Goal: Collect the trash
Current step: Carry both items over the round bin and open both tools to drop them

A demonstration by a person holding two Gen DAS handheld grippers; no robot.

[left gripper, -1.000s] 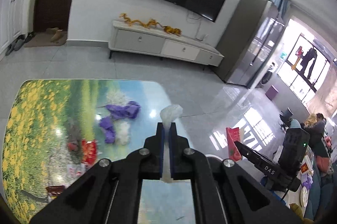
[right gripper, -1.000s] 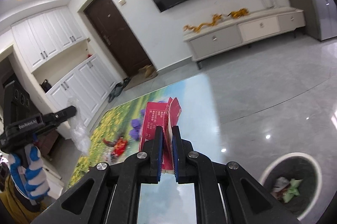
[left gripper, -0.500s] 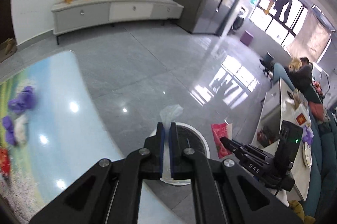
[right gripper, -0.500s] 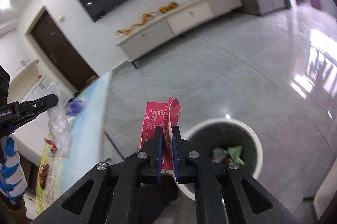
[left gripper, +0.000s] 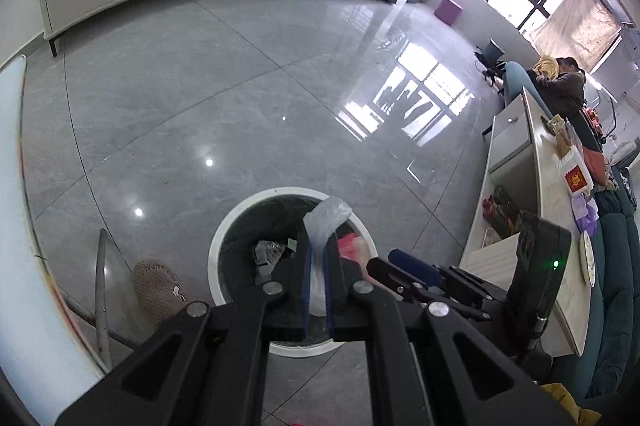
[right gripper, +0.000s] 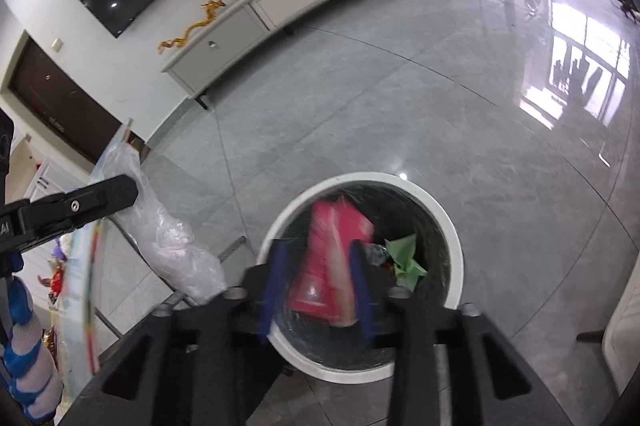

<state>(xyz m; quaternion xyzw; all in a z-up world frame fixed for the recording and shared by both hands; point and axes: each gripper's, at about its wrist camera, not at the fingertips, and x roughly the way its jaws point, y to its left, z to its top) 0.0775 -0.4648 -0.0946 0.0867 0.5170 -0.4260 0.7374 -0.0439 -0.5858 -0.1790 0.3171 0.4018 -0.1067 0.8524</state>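
Note:
A white-rimmed trash bin [left gripper: 224, 238] [right gripper: 452, 238] with a black liner stands on the grey floor, holding a green paper [right gripper: 406, 254] and other scraps. My left gripper [left gripper: 316, 258] [right gripper: 116, 192] hangs over the bin, shut on a clear plastic bag [left gripper: 326, 216] [right gripper: 172, 250], and its jaws are just starting to part. My right gripper [right gripper: 320, 266] [left gripper: 394, 264] is over the bin mouth with its jaws opening. A red wrapper [right gripper: 332, 266] [left gripper: 352, 242] shows blurred between the blue pads, loose from them, inside the bin opening.
The flower-print table edge [left gripper: 12, 186] curves along the left. A brown slipper [left gripper: 158, 284] lies beside the bin. A white side table [left gripper: 532, 162] with clutter stands at the right, with people on a sofa [left gripper: 560, 82] behind. A gloved hand [right gripper: 24, 366] holds the left gripper.
Both grippers swung from above the table down to the bin. The right jaws have opened and the red wrapper has come loose. The left gripper still pinches the plastic bag.

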